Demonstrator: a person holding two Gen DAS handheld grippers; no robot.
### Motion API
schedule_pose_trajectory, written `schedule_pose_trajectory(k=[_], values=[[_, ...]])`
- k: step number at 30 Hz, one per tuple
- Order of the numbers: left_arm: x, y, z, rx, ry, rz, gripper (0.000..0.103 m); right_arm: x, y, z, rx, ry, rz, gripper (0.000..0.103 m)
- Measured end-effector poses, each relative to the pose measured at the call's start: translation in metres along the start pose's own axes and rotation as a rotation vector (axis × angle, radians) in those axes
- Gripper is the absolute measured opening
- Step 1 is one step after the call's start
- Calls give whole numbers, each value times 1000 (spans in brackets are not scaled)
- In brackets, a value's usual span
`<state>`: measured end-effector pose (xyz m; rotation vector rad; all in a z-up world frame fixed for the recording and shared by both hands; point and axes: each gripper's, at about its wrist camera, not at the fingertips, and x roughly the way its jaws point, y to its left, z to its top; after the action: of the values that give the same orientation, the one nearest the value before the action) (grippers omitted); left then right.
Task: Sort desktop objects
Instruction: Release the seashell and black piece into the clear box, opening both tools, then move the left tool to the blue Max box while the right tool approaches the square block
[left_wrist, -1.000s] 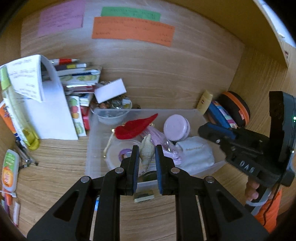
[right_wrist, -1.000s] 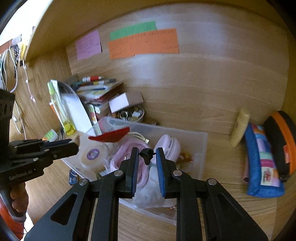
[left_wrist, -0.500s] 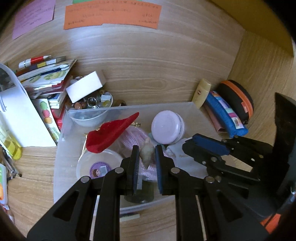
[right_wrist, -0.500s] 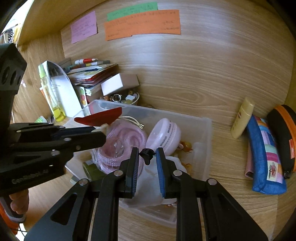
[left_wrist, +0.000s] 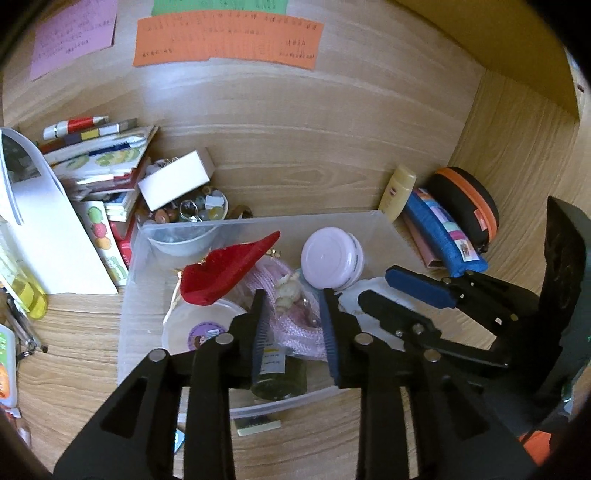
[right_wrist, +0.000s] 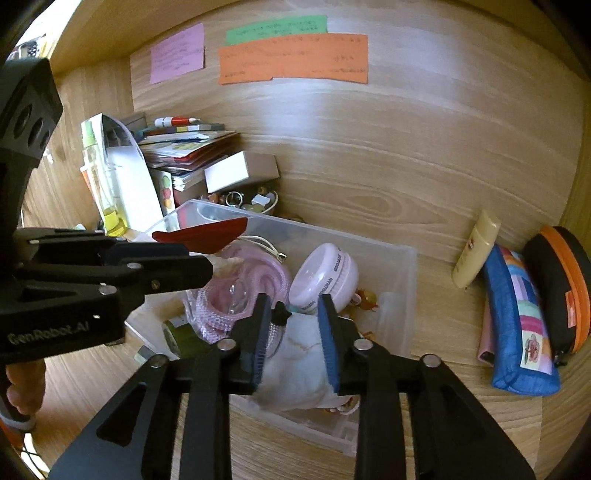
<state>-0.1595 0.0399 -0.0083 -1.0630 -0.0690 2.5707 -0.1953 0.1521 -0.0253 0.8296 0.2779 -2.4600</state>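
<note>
A clear plastic bin (left_wrist: 258, 221) on the wooden desk holds a red felt piece (left_wrist: 225, 269), a pink coil (left_wrist: 295, 321), a lilac round case (left_wrist: 330, 258), a white pouch (right_wrist: 303, 365) and a dark green jar (left_wrist: 280, 376). My left gripper (left_wrist: 293, 299) is open above the bin, with a small cream shell (left_wrist: 288, 290) lying between its jaws on the pink coil. My right gripper (right_wrist: 293, 306) is open over the white pouch, with a small black clip (right_wrist: 280, 314) beside its left finger. The bin also shows in the right wrist view (right_wrist: 402, 266).
Behind the bin stand a bowl of trinkets (left_wrist: 188, 221), a white box (left_wrist: 173, 181) and stacked booklets (left_wrist: 99, 155). To the right lie a cream tube (left_wrist: 397, 192), a blue pencil case (left_wrist: 443, 236) and a black-orange case (left_wrist: 465, 206). Sticky notes (left_wrist: 225, 37) hang on the back wall.
Both grippers have opened over the bin. The shell has left the left jaws and lies on the pink coil; the black clip sits loose by the right gripper's left finger.
</note>
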Motion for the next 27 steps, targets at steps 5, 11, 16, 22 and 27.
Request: schedule_pose_trajectory(k=[5, 11, 16, 22, 27], values=[[-15, 4, 1, -16, -34, 6, 45, -7, 3, 1, -15, -32, -16, 45], [-37, 13, -1, -27, -89, 50, 66, -12, 5, 1, -9, -60, -46, 69], [-55, 26, -5, -45, -119, 89, 77, -14, 4, 1, 5, -76, -68, 83], [-77, 54, -20, -72, -139, 164, 86, -22, 2, 6, 29, -79, -66, 88], [-90, 84, -35, -100, -133, 215, 90, -40, 13, 10, 41, -86, -56, 88]])
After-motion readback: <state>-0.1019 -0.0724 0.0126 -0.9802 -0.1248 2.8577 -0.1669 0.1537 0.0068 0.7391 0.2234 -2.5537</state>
